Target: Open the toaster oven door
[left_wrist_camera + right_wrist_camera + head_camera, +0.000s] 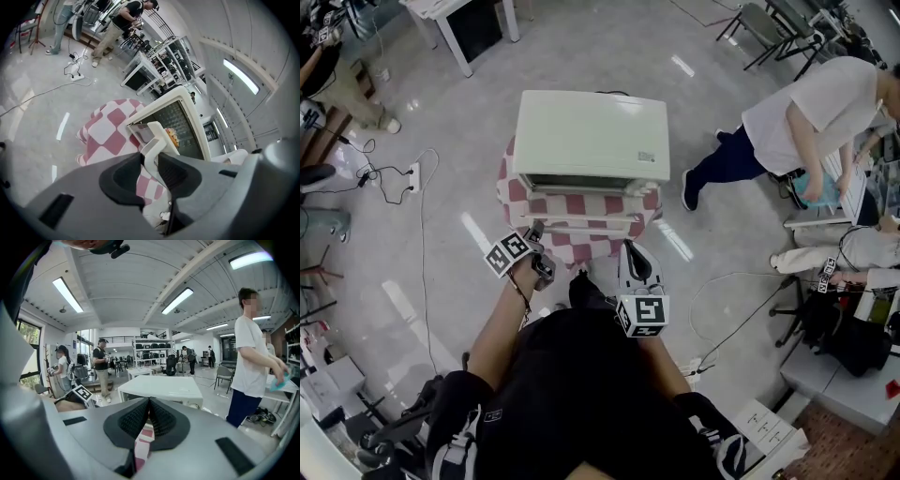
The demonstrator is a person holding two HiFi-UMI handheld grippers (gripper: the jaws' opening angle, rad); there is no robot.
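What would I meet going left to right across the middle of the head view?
Power strip on the floor → left gripper, jaws closed on the door handle → right gripper, shut and empty → person in a white shirt. The toaster oven spans both grippers, so it is left out.

Left tool [534, 231] up close: grey shell, black ribbed pads, white cube [508, 253] printed with black square markers. Right tool [629, 248]: white shell, same marker cube. The person's in black clothing [581, 394], dark cord [523, 292] round the left wrist, black-and-white shoes [455, 441].
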